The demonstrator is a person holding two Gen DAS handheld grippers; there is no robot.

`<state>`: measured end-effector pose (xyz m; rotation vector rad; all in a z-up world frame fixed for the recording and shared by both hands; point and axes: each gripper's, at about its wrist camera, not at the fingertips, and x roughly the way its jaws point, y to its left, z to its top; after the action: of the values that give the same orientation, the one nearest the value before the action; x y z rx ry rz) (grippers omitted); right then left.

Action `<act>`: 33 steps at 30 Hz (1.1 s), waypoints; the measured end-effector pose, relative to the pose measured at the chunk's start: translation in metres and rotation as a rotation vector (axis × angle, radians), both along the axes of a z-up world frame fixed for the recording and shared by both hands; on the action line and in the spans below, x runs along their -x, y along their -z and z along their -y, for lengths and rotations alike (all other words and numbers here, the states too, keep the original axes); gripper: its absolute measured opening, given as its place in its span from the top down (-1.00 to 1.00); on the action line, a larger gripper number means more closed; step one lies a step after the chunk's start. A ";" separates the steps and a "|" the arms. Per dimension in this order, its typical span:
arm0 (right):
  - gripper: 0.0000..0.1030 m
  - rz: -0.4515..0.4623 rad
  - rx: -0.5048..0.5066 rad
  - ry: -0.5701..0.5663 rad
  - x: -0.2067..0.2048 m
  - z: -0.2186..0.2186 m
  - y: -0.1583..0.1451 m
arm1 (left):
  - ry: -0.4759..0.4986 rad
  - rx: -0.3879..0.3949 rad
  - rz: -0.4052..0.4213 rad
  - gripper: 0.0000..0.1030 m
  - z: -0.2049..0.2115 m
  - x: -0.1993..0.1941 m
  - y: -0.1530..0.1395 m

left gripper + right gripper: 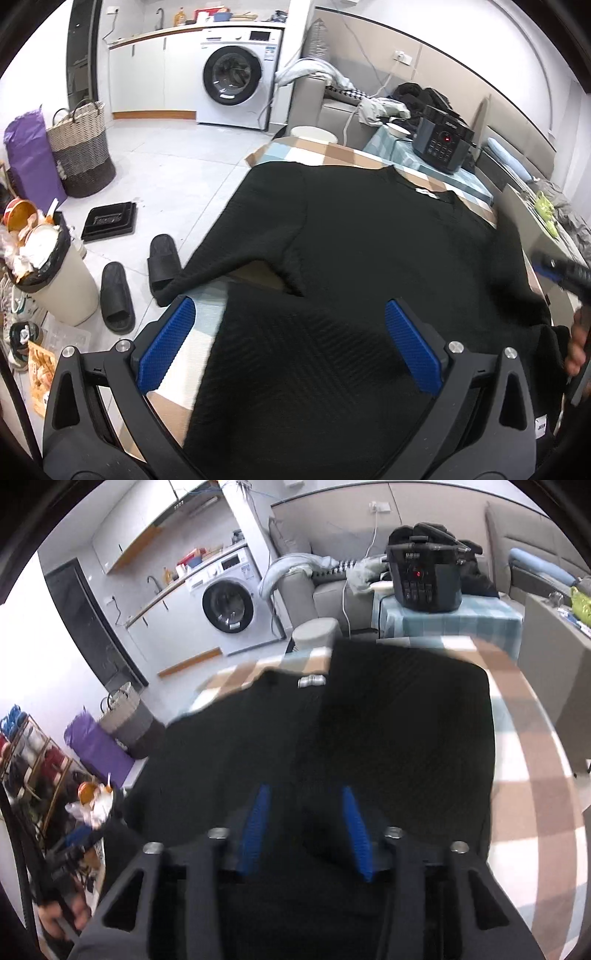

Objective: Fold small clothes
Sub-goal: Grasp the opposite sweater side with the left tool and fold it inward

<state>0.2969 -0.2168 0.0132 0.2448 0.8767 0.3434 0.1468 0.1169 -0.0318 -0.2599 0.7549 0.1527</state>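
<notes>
I see a black ribbed sweater (369, 240) on a table (354, 155) checked brown, white and pale blue, between blue pads (168, 343).

A: Identify the support surface.
B: A table with checked cloth (343, 153) in tan, white and pale blue.
A: What lies directly on it?
B: 1 black garment (369, 240), spread flat; 1 sleeve overhangs the edge toward 8 o'clock in the left wrist view.

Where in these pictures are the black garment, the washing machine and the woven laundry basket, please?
black garment (369, 251): left wrist view, middle of its chest panel.
washing machine (233, 75): left wrist view, round door glass.
woven laundry basket (82, 147): left wrist view, side wall, grey band.
</notes>
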 end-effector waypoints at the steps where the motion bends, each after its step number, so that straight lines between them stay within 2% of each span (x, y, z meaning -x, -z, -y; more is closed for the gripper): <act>1: 0.14 -0.009 0.016 0.008 0.000 0.002 0.002 | -0.011 0.007 -0.004 -0.98 -0.005 0.001 0.002; 4: 0.14 -0.080 0.079 0.083 -0.003 0.019 0.016 | -0.039 0.022 -0.014 -0.98 -0.019 0.004 0.007; 6: 0.14 -0.197 0.110 0.092 -0.006 0.024 0.040 | -0.054 0.034 -0.022 -0.98 -0.027 0.004 0.011; 8: 0.14 -0.245 0.121 0.091 -0.007 0.027 0.053 | -0.070 0.041 -0.024 -0.98 -0.033 0.002 0.014; 11: 0.14 -0.226 0.097 0.108 0.001 0.034 0.053 | -0.117 0.055 -0.041 -0.97 -0.048 0.004 0.019; 17: 0.05 -0.188 0.043 0.146 0.013 0.043 0.038 | -0.225 0.149 -0.034 -0.97 -0.092 0.012 0.031; 21: 0.00 -0.162 0.009 0.153 0.028 0.042 0.026 | -0.280 0.301 -0.018 -0.93 -0.129 0.012 0.041; 25: -0.01 -0.144 -0.016 0.150 0.039 0.040 0.019 | -0.344 0.465 -0.034 -0.79 -0.162 0.005 0.063; 28: -0.02 -0.137 -0.008 0.148 0.043 0.039 0.016 | -0.370 0.528 -0.056 -0.77 -0.178 -0.003 0.081; 33: -0.02 -0.133 -0.012 0.151 0.047 0.041 0.016 | -0.361 0.585 -0.119 -0.69 -0.184 -0.024 0.108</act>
<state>0.2497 -0.2578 -0.0023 0.3458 0.9807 0.1933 0.1710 0.3012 -0.1393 -0.9524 0.8550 0.2886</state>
